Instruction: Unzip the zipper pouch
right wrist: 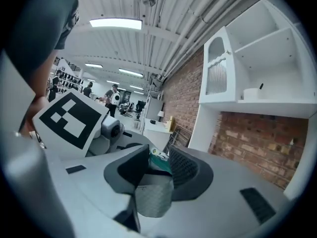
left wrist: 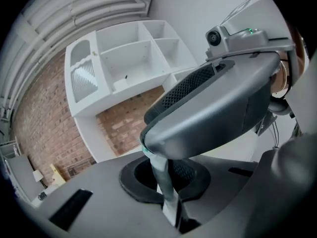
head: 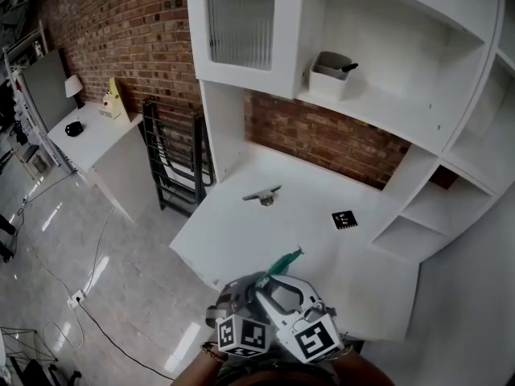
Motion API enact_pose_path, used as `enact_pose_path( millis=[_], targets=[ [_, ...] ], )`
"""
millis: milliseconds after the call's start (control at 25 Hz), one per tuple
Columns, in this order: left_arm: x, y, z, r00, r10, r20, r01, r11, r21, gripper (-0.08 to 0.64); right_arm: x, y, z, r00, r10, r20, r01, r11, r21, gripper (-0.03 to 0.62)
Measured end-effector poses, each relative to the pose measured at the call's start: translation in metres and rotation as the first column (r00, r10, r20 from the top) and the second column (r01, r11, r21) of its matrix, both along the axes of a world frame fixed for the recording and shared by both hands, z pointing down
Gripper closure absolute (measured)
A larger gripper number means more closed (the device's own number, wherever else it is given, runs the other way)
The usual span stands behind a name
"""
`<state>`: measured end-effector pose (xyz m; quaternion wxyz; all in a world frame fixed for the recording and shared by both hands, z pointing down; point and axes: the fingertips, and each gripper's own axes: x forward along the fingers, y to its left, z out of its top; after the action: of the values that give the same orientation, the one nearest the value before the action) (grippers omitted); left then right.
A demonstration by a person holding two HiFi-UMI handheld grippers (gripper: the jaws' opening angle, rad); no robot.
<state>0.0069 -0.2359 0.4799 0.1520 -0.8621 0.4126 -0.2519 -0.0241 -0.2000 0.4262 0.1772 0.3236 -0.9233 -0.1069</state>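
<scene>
- Teal and grey zipper pouch (head: 283,261) held up over the near edge of the white desk (head: 241,232), pinched from two sides, teal end poking out toward the far side
- Left gripper (left wrist: 167,195) clamped tight on a pale grey strip of the pouch, with the strip rising from the jaws to a sliver of teal
- Right gripper (right wrist: 148,180) clenched on a fold of grey, mesh-textured pouch fabric, with teal showing just beyond the pads
- Both grippers pressed close together, nearly touching, marker cubes side by side nearest the camera
- Bare desk surface apart from a small grey object (head: 263,194) toward the far side and a black-and-white marker tag (head: 344,219) to the right of it
- Above the desk, white shelving with a ribbed glass door (head: 240,18) at the left and a white box (head: 330,75) on the open shelf, something black sticking out of it
- Red brick wall (head: 121,22) behind
- Black folding rack (head: 173,159) leaning just left of the desk
- Further left, a white side table (head: 92,131) with a small lamp (head: 73,85), a yellow object (head: 115,99) and a small black item (head: 73,128)
</scene>
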Motion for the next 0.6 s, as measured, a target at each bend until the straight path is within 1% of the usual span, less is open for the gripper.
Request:
enact_pose_path(
  millis=[200, 360, 480, 600],
  targets=[
    [0.001, 0.001, 0.003, 1.0, 0.001, 0.025, -0.001, 1.0, 0.008, 0.558, 0.001, 0.002, 0.003, 1.0, 0.011, -0.014, -0.011, 1.0, 0.009, 0.488],
    [0.001, 0.001, 0.002, 1.0, -0.003, 0.022, 0.003, 1.0, 0.013, 0.558, 0.005, 0.003, 0.0, 0.999, 0.009, 0.032, -0.008, 1.0, -0.014, 0.49],
    [0.002, 0.002, 0.002, 1.0, -0.004, 0.018, 0.004, 1.0, 0.01, 0.558, 0.009, 0.002, -0.004, 0.997, 0.006, 0.081, -0.003, 0.999, -0.042, 0.509],
    [0.004, 0.002, 0.001, 1.0, 0.001, 0.027, -0.001, 1.0, 0.016, 0.558, 0.01, 0.002, -0.007, 0.994, 0.008, 0.111, -0.002, 0.999, -0.054, 0.513]
  ],
)
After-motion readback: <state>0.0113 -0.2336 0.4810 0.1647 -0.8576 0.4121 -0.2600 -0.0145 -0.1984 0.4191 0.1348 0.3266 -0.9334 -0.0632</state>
